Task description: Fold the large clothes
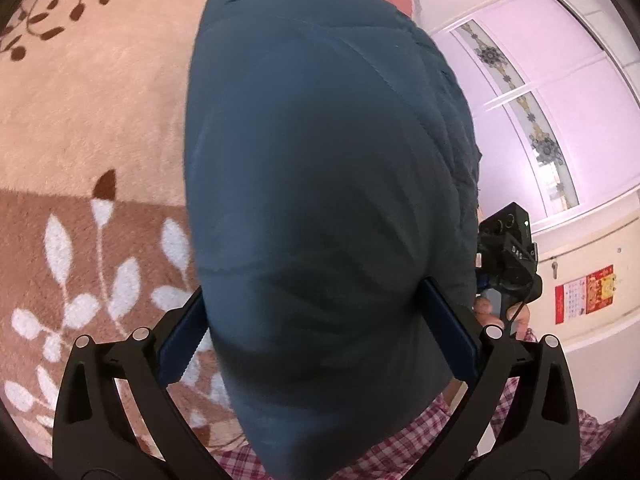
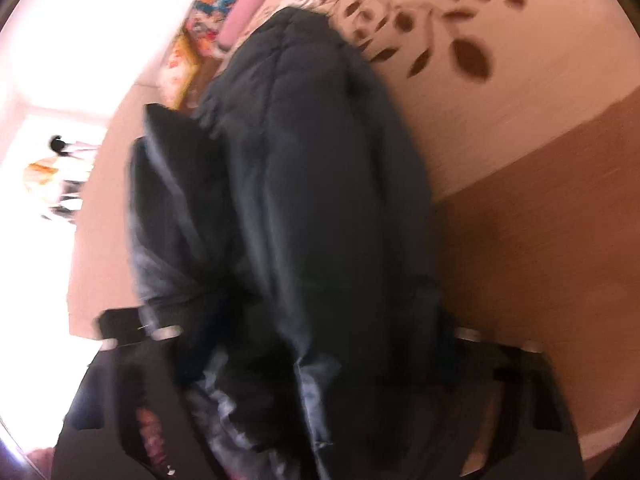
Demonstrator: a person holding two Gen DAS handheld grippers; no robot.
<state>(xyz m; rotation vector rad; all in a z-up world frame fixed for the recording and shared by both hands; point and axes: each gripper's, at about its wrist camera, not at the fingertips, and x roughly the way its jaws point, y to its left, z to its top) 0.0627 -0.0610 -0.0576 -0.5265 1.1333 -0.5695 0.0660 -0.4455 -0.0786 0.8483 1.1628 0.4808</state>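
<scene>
Left claw: a thick fold of the teal padded jacket is clamped between both blue pads, jaws spread wide around the bulk. Just below, the person's red-and-white plaid sleeve is seen. The jacket is held up off the bed, hanging over the tan fleece blanket with its leaf print. To the side, the other gripper's black body is seen with fingers wrapped on its handle. Farther back, a white wardrobe and a red wall calendar are visible. Right claw: frame is motion-blurred; the dark jacket is bunched between the fingers, evidently gripped. Beyond it the blanket and a colourful pillow are seen.
</scene>
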